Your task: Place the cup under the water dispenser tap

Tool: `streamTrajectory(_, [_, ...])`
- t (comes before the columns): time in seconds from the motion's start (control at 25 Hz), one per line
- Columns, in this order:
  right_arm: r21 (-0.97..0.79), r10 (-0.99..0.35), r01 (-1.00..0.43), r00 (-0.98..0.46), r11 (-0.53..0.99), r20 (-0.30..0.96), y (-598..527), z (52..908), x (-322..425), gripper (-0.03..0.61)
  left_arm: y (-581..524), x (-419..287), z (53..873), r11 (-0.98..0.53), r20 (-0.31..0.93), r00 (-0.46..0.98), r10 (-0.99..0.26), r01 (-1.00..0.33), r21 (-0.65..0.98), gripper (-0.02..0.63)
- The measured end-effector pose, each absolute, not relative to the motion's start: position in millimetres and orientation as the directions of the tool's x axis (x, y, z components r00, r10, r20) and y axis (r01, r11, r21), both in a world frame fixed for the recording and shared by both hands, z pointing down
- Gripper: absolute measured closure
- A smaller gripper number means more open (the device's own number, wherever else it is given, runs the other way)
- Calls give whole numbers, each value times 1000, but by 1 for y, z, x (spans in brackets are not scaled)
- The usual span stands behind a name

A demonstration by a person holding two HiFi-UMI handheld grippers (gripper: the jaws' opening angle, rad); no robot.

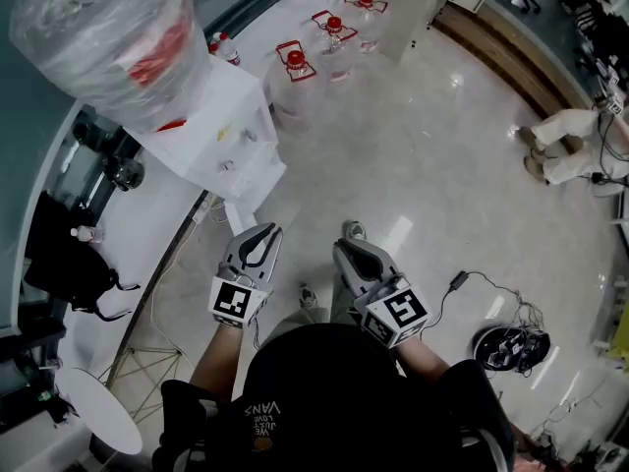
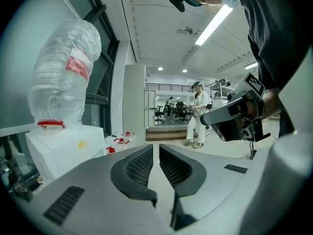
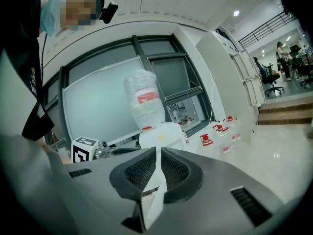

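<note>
Head view shows left gripper (image 1: 258,236) and right gripper (image 1: 349,254) both closed and empty, water dispenser (image 1: 221,131) just ahead-left of them, no cup visible in any view; advisable to locate the cup first, open one gripper fully, and grasp its wall upright.

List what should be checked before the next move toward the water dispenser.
1. Cup found: not ok. No cup shows in any view.
2. Left gripper free to grab: ok. Its jaws are shut with nothing between them.
3. Right gripper free to grab: ok. Its jaws are together and nothing shows between them.
4. Dispenser close by: ok. It stands just ahead, on the person's left.
5. Tap clear: cannot tell. The tap shows in no view.
6. Floor ahead: ok. The jugs stand beyond the dispenser, off to the side.
</note>
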State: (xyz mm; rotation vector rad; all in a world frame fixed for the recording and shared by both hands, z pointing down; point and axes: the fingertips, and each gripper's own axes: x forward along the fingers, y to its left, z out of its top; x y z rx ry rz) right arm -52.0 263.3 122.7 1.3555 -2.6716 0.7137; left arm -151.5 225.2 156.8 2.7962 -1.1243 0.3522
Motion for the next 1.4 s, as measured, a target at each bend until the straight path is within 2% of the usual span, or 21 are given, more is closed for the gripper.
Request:
streamTrajectory(0.36, [-421, -640, -700, -707, 577, 301, 185, 172, -39, 532, 148, -132, 235, -660, 363, 633, -683, -748, 62, 569])
streamTrajectory(0.68, [-478, -536, -636, -771, 606, 345, 111, 241, -31, 532, 87, -123, 341, -584, 486, 549, -680, -806, 94, 561])
streamTrajectory(1.08, [-530, -496, -589, -806, 610, 324, 43, 362, -32, 532, 32, -131, 496, -511, 604, 450, -658, -856, 81, 515])
streamTrajectory(1.4, [-592, -455, -559, -826, 580, 334, 22, 469, -33, 532, 3, -139, 621, -475, 660, 391, -641, -878, 58, 514])
